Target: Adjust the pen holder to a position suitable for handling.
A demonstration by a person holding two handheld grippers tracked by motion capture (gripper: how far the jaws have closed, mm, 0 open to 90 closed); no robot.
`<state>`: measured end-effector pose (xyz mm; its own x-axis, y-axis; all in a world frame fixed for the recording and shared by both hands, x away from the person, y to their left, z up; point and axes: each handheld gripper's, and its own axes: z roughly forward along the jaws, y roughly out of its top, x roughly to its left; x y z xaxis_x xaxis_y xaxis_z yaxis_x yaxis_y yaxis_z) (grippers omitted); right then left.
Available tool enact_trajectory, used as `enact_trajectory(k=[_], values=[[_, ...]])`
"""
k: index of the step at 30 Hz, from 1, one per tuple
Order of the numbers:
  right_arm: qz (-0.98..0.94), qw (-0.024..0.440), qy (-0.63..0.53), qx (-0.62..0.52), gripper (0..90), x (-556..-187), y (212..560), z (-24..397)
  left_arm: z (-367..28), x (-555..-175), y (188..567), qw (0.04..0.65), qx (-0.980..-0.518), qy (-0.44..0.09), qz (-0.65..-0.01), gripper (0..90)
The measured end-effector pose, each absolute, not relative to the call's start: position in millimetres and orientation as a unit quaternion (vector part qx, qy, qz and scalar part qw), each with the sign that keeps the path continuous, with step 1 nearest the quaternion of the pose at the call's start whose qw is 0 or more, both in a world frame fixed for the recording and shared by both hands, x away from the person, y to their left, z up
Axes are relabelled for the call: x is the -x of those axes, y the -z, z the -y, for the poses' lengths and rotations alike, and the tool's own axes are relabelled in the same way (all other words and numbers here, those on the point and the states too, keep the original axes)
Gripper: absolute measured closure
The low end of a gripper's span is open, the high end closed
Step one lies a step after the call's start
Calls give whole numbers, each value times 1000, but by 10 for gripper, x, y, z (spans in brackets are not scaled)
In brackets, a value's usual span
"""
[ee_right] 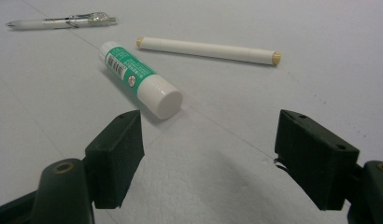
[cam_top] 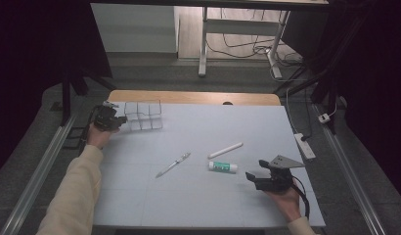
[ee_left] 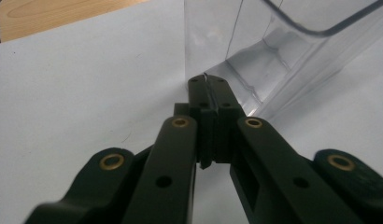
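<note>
Progress looks early: left tongs (ee_left: 209,81) pinch what seems the clear organizer's (cam_top: 144,115) wall, compartments empty. Glue stick (ee_right: 139,79), pen (cam_top: 173,164) and white marker (cam_top: 225,150) lie well in front of it, right tongs (ee_right: 209,154) wide just by the glue.

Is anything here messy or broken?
Nothing looks broken or spilled. The pen, white stick and glue stick lie loose at different angles on the table, outside the clear box whose wall the left tool pinches.

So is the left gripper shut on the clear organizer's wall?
Shut on it: the left gripper pinches the clear organizer wall edge between closed jaws.
</note>
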<state>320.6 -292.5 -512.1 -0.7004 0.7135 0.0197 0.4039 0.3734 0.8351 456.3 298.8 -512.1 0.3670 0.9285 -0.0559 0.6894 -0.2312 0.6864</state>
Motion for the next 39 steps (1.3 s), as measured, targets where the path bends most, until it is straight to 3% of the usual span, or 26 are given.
enact_trajectory(k=[39], values=[[-813,176,-436,-343,231,-3210,5143,2912,-2840,-4694,5141,319,-765,-193,-525,887]])
